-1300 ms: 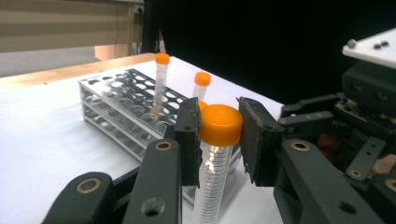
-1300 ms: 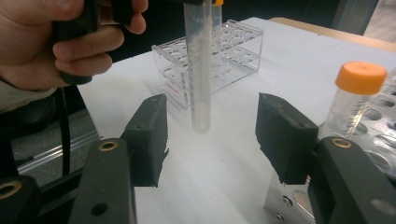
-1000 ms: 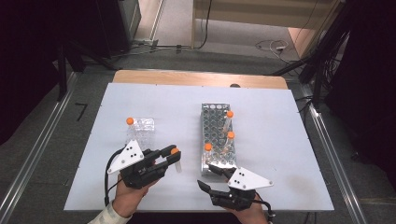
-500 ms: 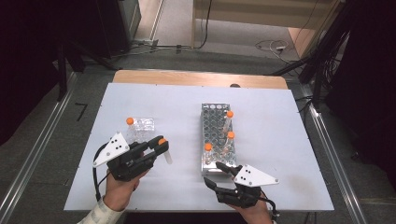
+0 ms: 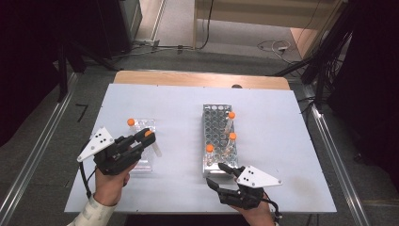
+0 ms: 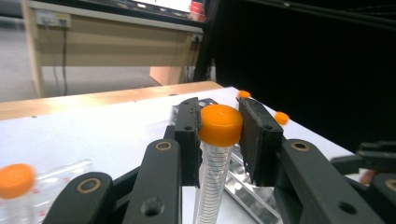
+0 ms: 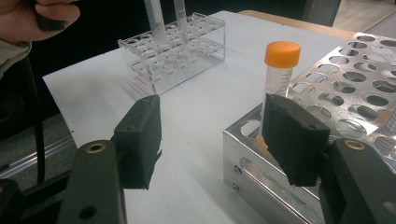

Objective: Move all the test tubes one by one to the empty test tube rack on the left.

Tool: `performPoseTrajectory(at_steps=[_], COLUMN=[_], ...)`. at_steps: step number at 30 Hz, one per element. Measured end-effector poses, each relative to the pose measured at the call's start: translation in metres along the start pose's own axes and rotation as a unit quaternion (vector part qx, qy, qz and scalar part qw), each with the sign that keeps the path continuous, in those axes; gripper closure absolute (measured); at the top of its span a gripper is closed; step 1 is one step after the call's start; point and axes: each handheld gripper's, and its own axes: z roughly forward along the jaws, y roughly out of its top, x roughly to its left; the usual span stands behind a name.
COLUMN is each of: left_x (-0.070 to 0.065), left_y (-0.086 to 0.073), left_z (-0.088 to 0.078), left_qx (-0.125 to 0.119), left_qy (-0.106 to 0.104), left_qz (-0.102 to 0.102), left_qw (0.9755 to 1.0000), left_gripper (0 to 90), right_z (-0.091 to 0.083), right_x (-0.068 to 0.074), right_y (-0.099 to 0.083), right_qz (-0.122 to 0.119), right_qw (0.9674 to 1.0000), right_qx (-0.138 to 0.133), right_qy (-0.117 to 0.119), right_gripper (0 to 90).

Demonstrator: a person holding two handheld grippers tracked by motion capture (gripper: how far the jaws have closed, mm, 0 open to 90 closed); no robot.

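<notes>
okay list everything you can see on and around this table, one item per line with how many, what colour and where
table: one, white top with a wooden far edge, centre.
metal rack: one, silver, right of centre.
tubes in the metal rack: three, clear with orange caps, along its near and right side.
clear rack: one, transparent, left of centre.
tube in the clear rack: one, orange cap, far end.
held tube: one, orange cap, between the left jaws.
left gripper: black, shut on the held tube above the clear rack.
right gripper: black, open, at the metal rack's near end.

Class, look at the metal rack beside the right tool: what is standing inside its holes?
Three orange-capped tubes stand in the metal rack, all along its right side and near end; the other holes look empty. The tubes' lower ends are hidden inside the rack.
</notes>
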Motion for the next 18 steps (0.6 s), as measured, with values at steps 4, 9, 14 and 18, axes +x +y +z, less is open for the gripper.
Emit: performPoseTrajectory(at_steps=[4, 9, 14, 18], left_x=[0.008, 0.017, 0.027, 0.037], left_y=[0.004, 0.005, 0.006, 0.006], left_z=[-0.006, -0.008, -0.008, -0.010], left_qx=[-0.010, -0.014, -0.014, -0.015], left_qy=[0.012, 0.025, 0.039, 0.053], left_qz=[-0.005, -0.014, -0.022, -0.026], left_qw=[0.9999, 0.9995, 0.9989, 0.9982], left_gripper=[69.7, 69.6, 69.6, 69.7], right_z=[0.000, 0.000, 0.000, 0.000], right_x=[0.000, 0.000, -0.001, 0.000], right_y=[0.000, 0.000, 0.000, 0.000], right_qz=[0.000, 0.003, 0.002, 0.004], right_qw=[1.0000, 1.0000, 1.0000, 1.0000], right_qx=[0.000, 0.001, -0.001, 0.000], right_qy=[0.000, -0.001, -0.002, 0.000], right_gripper=[36.5, 36.6, 36.6, 36.6])
